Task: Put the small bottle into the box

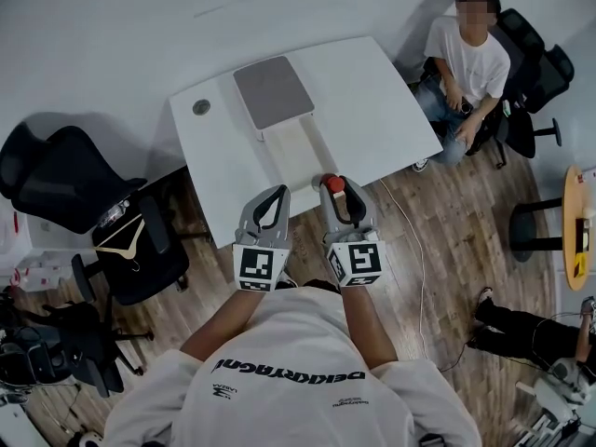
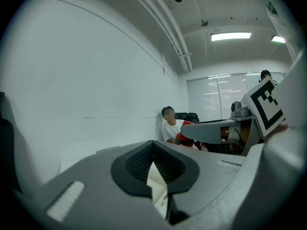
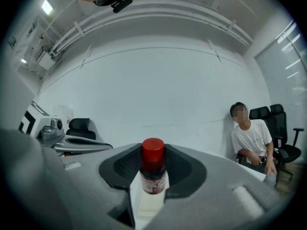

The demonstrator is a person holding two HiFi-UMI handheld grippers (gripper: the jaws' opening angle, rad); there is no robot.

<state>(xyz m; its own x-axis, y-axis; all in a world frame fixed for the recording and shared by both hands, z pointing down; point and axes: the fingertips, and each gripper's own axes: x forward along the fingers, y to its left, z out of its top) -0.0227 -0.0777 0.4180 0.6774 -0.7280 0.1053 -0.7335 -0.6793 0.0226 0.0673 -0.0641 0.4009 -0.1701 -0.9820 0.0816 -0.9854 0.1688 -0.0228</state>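
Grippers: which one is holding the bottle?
The right gripper: the red-capped bottle stands upright, clamped between its jaws. The left gripper has its jaws shut on nothing.

Red-capped small bottle, white table

head: above, steeply down on table | gripper views: level, close behind jaws | shared: seated person

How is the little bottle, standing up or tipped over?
Standing up: the bottle sits upright in the right claw, red cap on top.
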